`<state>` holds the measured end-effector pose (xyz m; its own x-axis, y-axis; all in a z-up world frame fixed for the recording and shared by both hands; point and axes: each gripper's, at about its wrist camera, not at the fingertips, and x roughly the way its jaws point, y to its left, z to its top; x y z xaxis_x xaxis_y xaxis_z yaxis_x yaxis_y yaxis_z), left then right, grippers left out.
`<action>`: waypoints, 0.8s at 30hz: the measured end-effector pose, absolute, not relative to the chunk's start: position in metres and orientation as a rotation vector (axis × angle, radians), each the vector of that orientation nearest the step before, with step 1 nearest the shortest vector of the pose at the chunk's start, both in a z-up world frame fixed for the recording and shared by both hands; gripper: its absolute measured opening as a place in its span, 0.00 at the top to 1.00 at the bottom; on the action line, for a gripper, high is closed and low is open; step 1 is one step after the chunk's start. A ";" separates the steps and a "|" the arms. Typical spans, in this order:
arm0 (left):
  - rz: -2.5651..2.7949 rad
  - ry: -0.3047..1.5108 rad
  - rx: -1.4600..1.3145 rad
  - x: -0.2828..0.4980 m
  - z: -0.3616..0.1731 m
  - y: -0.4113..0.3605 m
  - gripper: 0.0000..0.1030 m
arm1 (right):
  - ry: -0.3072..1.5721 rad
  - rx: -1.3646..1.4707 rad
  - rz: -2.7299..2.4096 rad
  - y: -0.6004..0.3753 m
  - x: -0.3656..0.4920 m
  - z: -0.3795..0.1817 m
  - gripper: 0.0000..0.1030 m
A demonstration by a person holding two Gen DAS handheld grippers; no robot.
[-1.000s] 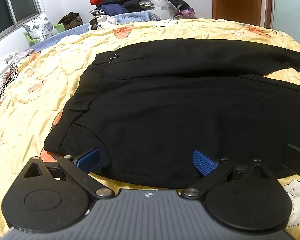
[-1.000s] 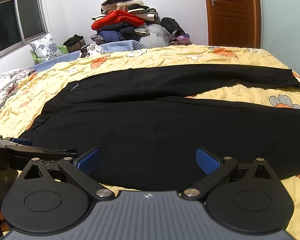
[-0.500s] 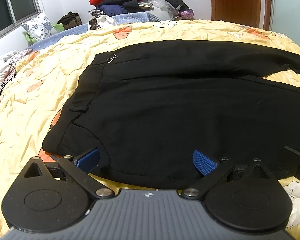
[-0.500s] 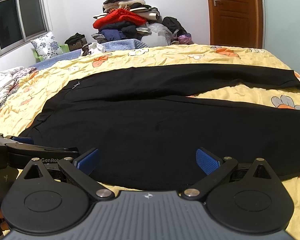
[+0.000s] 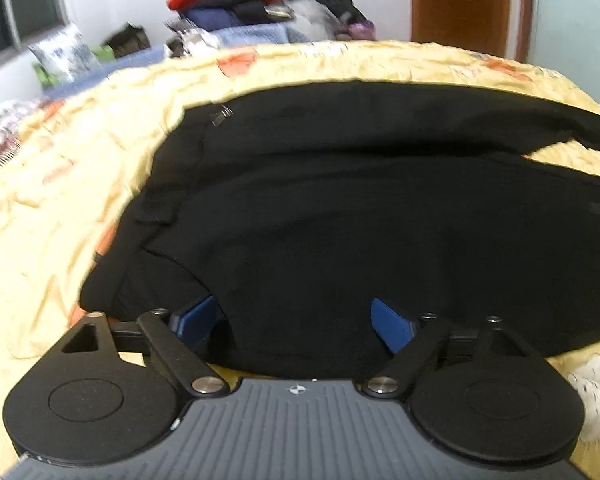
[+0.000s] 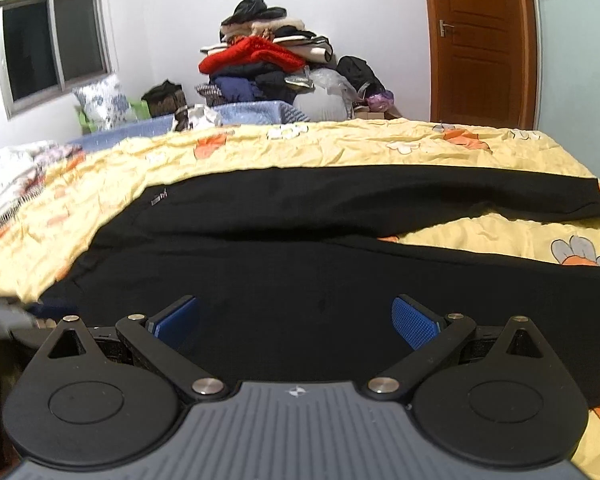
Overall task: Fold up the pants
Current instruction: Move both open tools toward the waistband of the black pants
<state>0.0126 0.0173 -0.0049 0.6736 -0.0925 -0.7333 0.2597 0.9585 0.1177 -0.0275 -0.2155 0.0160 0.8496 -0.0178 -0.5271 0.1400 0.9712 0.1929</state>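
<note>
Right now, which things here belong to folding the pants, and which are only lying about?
For the job:
black pants
left claw, just been closing, fabric between
right claw, open

Lying about:
clothes pile
floral pillow
yellow bedspread

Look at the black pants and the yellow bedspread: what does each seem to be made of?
Black pants: matte woven cloth, probably a cotton blend; it lies limp, without shine.
Yellow bedspread: thin printed fabric, possibly cotton; it shows fine crinkles and flower prints.

White walls, dark window [image 6: 52, 52] left, wooden door [image 6: 480, 40] right, yellow floral bedspread [image 6: 340, 144].
</note>
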 end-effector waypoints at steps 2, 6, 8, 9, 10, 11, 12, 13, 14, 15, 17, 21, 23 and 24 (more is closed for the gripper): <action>-0.198 0.801 0.193 0.013 -0.001 0.023 0.15 | 0.526 0.237 -0.082 -0.219 -0.026 0.019 0.00; -0.200 0.751 0.126 0.015 0.010 0.036 0.05 | 0.454 0.180 -0.047 -0.223 -0.018 0.034 0.00; -0.220 0.755 0.074 0.019 0.015 0.043 0.06 | 0.375 0.112 0.011 -0.224 -0.012 0.044 0.00; -0.223 0.753 0.054 0.021 0.018 0.046 0.06 | 0.329 0.067 0.044 -0.224 -0.009 0.047 0.00; -0.228 0.746 0.042 0.021 0.019 0.047 0.06 | 0.284 0.013 0.079 -0.225 -0.004 0.050 0.00; -0.237 0.728 0.029 0.022 0.022 0.049 0.06 | 0.253 -0.048 0.115 -0.225 0.003 0.053 0.00; -0.235 0.706 0.020 0.022 0.025 0.051 0.06 | 0.242 -0.100 0.142 -0.224 0.011 0.055 0.00; -0.217 0.688 0.020 0.024 0.028 0.052 0.06 | 0.240 -0.144 0.170 -0.224 0.021 0.058 0.00; -0.200 0.680 0.028 0.028 0.030 0.051 0.06 | 0.244 -0.182 0.209 -0.226 0.035 0.060 0.00; -0.186 0.673 0.028 0.033 0.033 0.050 0.06 | 0.274 -0.205 0.222 -0.226 0.045 0.062 0.00; -0.178 0.663 0.030 0.045 0.035 0.050 0.06 | 0.320 -0.224 0.268 -0.230 0.077 0.066 0.00; -0.144 0.660 -0.004 0.068 0.033 0.051 0.06 | 0.508 -0.193 0.239 -0.238 0.147 0.061 0.00; -0.107 0.645 -0.022 0.076 0.031 0.053 0.06 | 0.553 -0.214 0.278 -0.240 0.179 0.052 0.00; -0.074 0.632 -0.025 0.081 0.031 0.053 0.05 | 0.564 -0.230 0.288 -0.240 0.192 0.048 0.00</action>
<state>0.0805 0.0528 0.0305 0.8041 -0.0766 -0.5895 0.0611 0.9971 -0.0463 0.1918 -0.2398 0.0482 0.8071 0.2040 -0.5541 -0.3287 0.9348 -0.1347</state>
